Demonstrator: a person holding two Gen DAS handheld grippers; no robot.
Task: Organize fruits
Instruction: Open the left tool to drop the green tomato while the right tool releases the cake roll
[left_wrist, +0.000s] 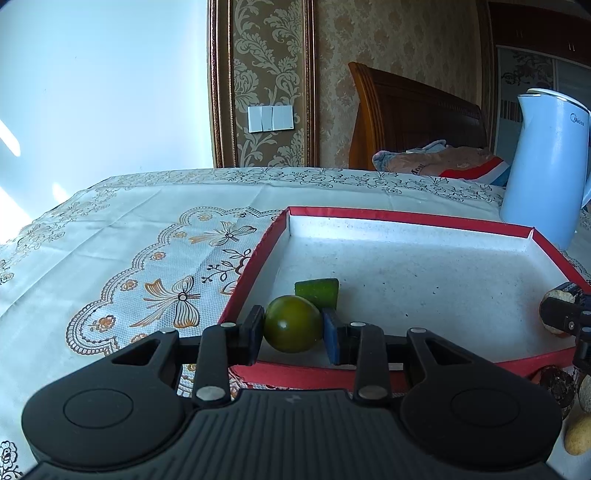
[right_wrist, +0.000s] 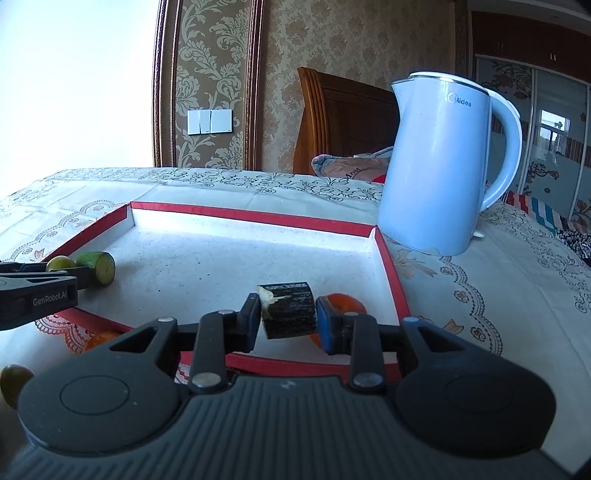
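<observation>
Left wrist view: the left gripper (left_wrist: 292, 334) clamps a green round fruit (left_wrist: 292, 324) over the red-rimmed tray (left_wrist: 406, 214), a cucumber piece (left_wrist: 317, 291) just beyond it. Right wrist view: the right gripper (right_wrist: 288, 320) grips a dark cut chunk (right_wrist: 289, 309), an orange fruit (right_wrist: 345, 303) just behind its right finger.
</observation>
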